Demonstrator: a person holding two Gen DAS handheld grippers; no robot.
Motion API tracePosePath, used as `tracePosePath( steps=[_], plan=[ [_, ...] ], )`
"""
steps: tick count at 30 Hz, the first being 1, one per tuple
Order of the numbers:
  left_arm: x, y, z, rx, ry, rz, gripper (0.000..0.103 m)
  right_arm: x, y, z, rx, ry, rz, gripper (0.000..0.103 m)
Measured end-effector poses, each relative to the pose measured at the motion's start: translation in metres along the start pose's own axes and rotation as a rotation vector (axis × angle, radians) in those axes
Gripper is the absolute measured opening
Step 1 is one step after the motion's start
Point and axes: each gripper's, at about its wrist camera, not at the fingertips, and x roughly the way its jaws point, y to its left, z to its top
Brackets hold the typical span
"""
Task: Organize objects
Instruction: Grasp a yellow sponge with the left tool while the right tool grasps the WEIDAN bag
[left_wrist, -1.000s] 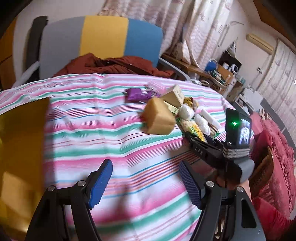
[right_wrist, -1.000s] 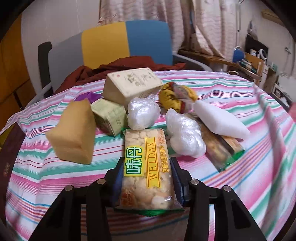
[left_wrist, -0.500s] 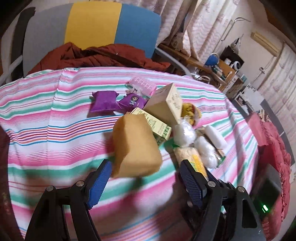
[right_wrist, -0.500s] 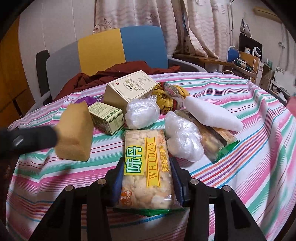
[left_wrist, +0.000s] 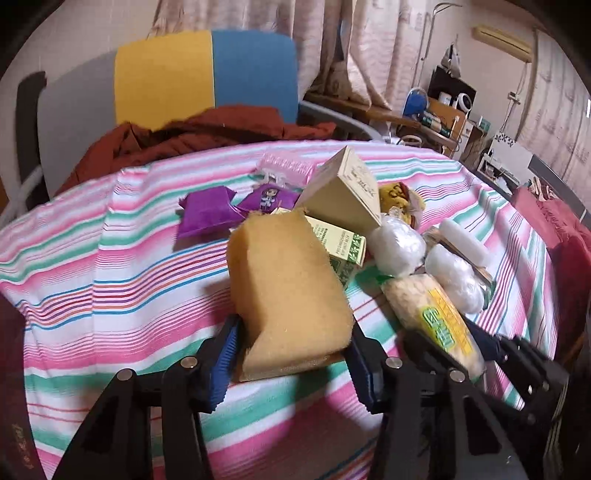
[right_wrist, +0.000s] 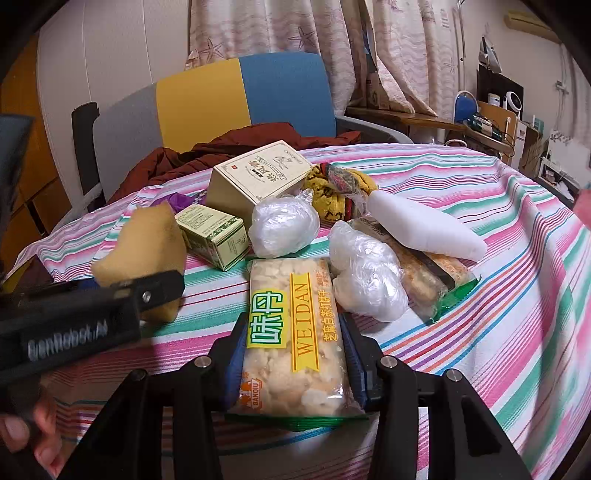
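A tan sponge (left_wrist: 284, 280) lies on the striped tablecloth (left_wrist: 110, 266), left of the pile. My left gripper (left_wrist: 290, 358) has its jaws closing around the sponge's near end; both blue pads touch its sides and the foam looks pinched. From the right wrist view the same sponge (right_wrist: 147, 236) shows behind the left gripper's black body. My right gripper (right_wrist: 293, 354) is shut on a clear packet of crackers with a yellow label (right_wrist: 291, 325), which rests on the cloth, also seen as the cracker packet (left_wrist: 432, 314) to the sponge's right.
Behind lie a beige box (right_wrist: 255, 177), a small green box (right_wrist: 214, 232), two plastic-wrapped white bundles (right_wrist: 282, 225), a white foam roll (right_wrist: 424, 225), a second snack packet (right_wrist: 428, 273) and purple packets (left_wrist: 207, 214). A chair with a red garment (left_wrist: 207, 133) stands beyond. A hand (right_wrist: 37, 439) is at lower left.
My left gripper has moved right and forward to the sponge, and its jaws have narrowed from wide open onto the sponge's sides. The right gripper and its cracker packet have stayed put.
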Motion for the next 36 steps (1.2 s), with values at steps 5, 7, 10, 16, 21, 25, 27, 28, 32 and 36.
tracePosePath(
  steps=[5,7,10,16,21,25,27,28,32,36],
  plan=[
    [-0.016,0.014,-0.019,-0.086,-0.049,-0.026,0.051,0.000,0.000,0.001,-0.001,0.000,-0.001,0.047],
    [-0.021,0.022,-0.023,-0.120,-0.056,-0.042,0.051,0.001,0.000,0.001,-0.002,0.000,-0.003,0.047],
    [-0.028,0.028,-0.030,-0.152,-0.067,-0.044,0.050,0.001,0.000,0.001,-0.006,0.000,-0.006,0.047],
    [-0.042,0.029,-0.045,-0.141,-0.079,-0.042,0.050,0.001,0.002,0.001,-0.018,-0.003,-0.019,0.047],
    [-0.057,0.030,-0.057,-0.115,-0.079,-0.021,0.050,0.000,0.004,0.000,-0.034,-0.003,-0.032,0.047],
    [-0.073,0.035,-0.069,-0.139,-0.077,-0.053,0.050,0.000,0.006,-0.001,-0.045,-0.001,-0.033,0.047],
    [-0.080,0.037,-0.075,-0.139,-0.079,-0.055,0.050,-0.001,0.009,-0.002,-0.057,0.001,-0.041,0.047],
    [-0.084,0.038,-0.077,-0.140,-0.080,-0.059,0.050,-0.002,0.010,-0.002,-0.063,0.001,-0.044,0.047],
    [-0.103,0.041,-0.088,-0.138,-0.087,-0.068,0.050,-0.005,0.019,-0.005,-0.098,0.012,-0.060,0.047],
    [-0.125,0.044,-0.097,-0.122,-0.108,-0.071,0.050,-0.012,0.025,-0.008,-0.069,0.040,-0.017,0.047]
  ],
)
